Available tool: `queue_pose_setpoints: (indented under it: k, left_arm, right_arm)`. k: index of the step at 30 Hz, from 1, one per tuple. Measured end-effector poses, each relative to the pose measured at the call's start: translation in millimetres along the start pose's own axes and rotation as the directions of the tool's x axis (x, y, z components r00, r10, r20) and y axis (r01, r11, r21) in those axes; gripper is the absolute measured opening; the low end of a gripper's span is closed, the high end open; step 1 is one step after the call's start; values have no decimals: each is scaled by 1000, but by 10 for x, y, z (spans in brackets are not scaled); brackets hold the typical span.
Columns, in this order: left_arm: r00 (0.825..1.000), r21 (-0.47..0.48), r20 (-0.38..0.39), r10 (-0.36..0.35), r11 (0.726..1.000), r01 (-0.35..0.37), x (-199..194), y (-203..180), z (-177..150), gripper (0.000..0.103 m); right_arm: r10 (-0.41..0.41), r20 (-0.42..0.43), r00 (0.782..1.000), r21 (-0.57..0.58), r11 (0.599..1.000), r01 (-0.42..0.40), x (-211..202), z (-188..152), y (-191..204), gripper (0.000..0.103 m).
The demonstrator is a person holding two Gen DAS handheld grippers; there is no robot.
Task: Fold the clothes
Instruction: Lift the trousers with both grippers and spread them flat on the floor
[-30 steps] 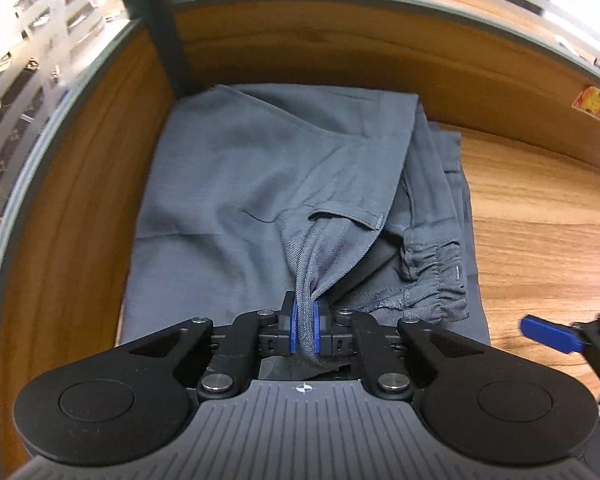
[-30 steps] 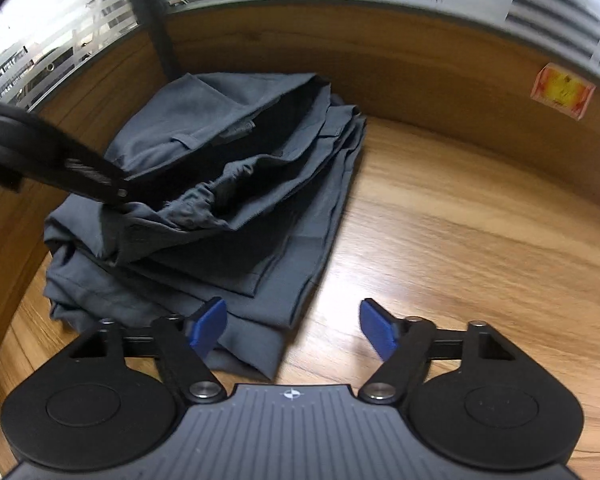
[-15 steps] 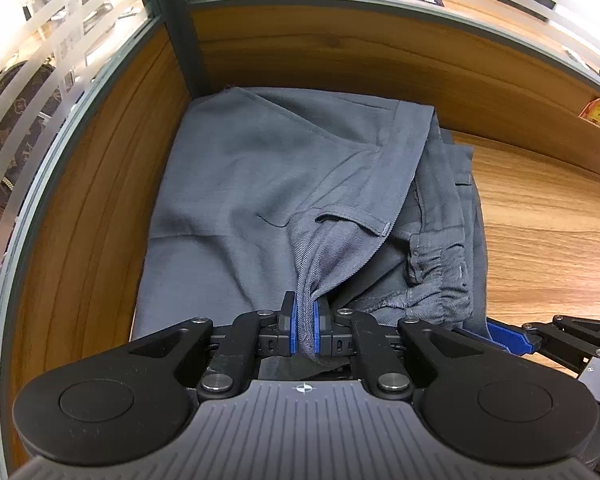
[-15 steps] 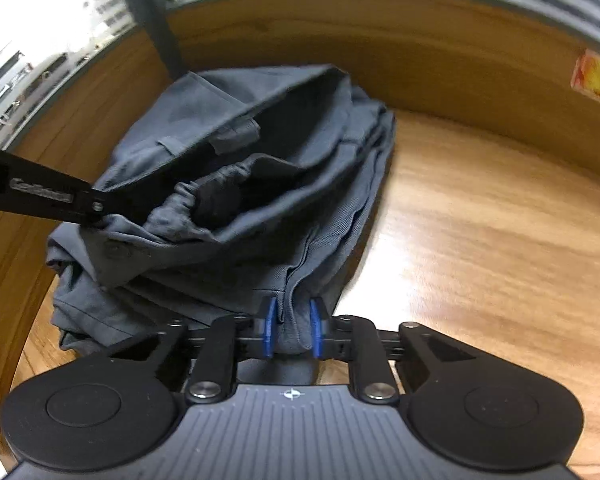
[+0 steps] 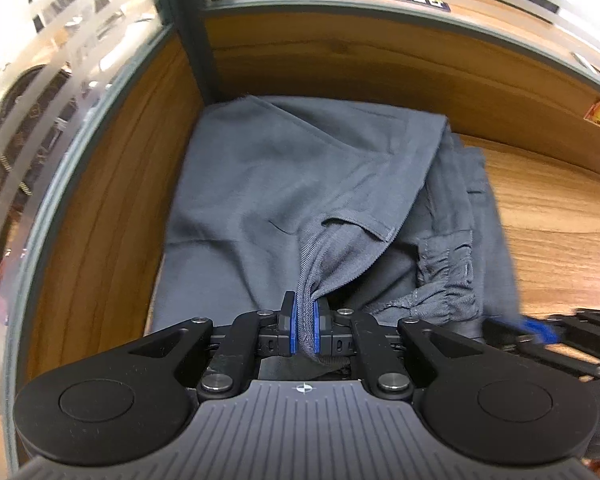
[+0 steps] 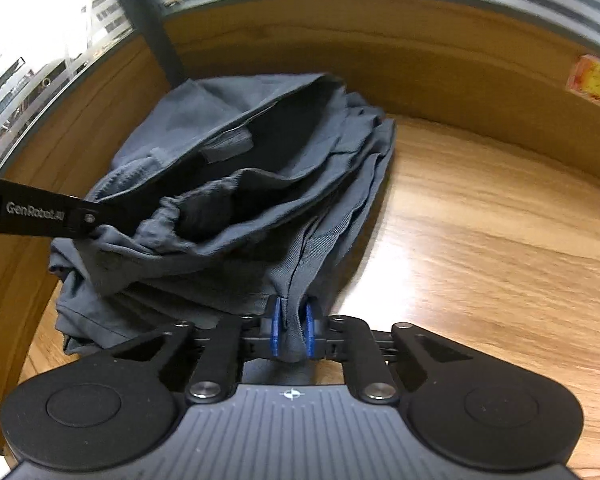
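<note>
We see the left gripper (image 5: 305, 328) clamped tight on a bunched fold of the gray trousers (image 5: 300, 184), its blue pads (image 5: 293, 330) pressed flat against the cloth with a ridge of fabric rising from them. The right gripper (image 6: 293, 332) is closing, its jaws nearly together with a seamed edge of the trousers pinched between the blue pads (image 6: 275, 330); in the left view it shows only as a blur at the right edge, so its grip is hard to judge there. The trousers lie heaped in the back left corner of the wooden desk (image 6: 500, 240), against the wooden side wall (image 5: 112, 208) and back wall (image 5: 380, 64). The desk is bare wood to the right.
</note>
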State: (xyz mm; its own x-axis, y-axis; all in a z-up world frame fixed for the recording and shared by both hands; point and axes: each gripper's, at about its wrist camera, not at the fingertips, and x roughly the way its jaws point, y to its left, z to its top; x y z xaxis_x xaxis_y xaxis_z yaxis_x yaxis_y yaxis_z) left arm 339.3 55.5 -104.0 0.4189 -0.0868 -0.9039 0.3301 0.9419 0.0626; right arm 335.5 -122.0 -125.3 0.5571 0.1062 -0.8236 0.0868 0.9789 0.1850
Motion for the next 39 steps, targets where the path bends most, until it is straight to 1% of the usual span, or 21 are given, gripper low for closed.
queue_pose_setpoints:
  k: [3,5,6,9,11,15,18,20,21,24,25,26,27,30,31,36,38,39]
  left_arm:
    - [1000,-4,2,13,1000,-13,-16,13,-25,9]
    - [1000,-6,0,19,1000,-19,-19,10,-46,9]
    - [1000,-7,0,22,1000,-22,-21,8,-57,9]
    - [999,-2,-1,35,999,-35,-34,-43,-105,9]
    - [999,0,-6,41,999,-41,-35,-84,-137,9]
    - [998,-1,-18,60,998,-60,-53,-206,-215,9]
    - [997,3,-26,76,997,-76,-70,-295,-253,9]
    - [995,2,-32,90,996,-90,-63,-346,-270,9]
    - [995,1,-35,97,995,-98,-64,-368,-276,9]
    - [992,-6,-41,122,993,-122,-86,-447,-288,9]
    - [991,-10,-45,129,991,-130,-90,-478,-283,9]
    - [990,-16,-49,130,991,-131,-93,-498,-281,9]
    - [991,-29,-57,123,992,-125,-95,-522,-281,9]
    - [991,-59,-76,108,992,-113,-108,-653,-285,9]
    - [991,-59,-78,108,992,-113,-119,-715,-293,9]
    - [991,-64,-82,102,992,-107,-198,-1043,-348,9]
    - [991,-73,-73,112,990,-118,-250,-1161,-375,9]
    - [991,-78,-68,119,989,-124,-276,-1219,-388,9]
  right_arm:
    - [-51,15,999,20,999,51,-147,-41,-205,10]
    - [-108,23,994,33,994,107,-312,-121,-450,10]
    - [-123,24,992,40,992,122,-362,-146,-537,10]
    - [-200,15,980,73,977,198,-595,-297,-936,10]
    - [-265,0,964,96,960,264,-789,-447,-1283,10]
    - [-360,-35,932,125,924,361,-1064,-673,-1808,10]
    - [-429,-67,901,134,891,434,-1283,-856,-2230,10]
    - [-480,-92,872,138,861,489,-1458,-991,-2568,10]
    - [-495,-99,863,139,852,504,-1511,-1025,-2674,10]
    - [-563,-132,816,132,806,577,-1734,-1174,-3126,10]
    - [-573,-141,807,141,795,589,-1839,-1236,-3332,10]
    - [-569,-155,808,156,793,589,-1930,-1293,-3518,10]
    - [-568,-162,807,160,792,589,-1990,-1335,-3623,10]
    - [-613,-176,770,88,769,633,-2091,-1443,-3893,10]
    - [-622,-181,762,80,763,642,-2126,-1486,-3998,10]
    - [-647,-205,734,55,741,669,-2292,-1680,-4521,11]
    - [-661,-217,718,44,728,684,-2365,-1760,-4751,11]
    - [-664,-220,714,41,725,687,-2375,-1787,-4823,11]
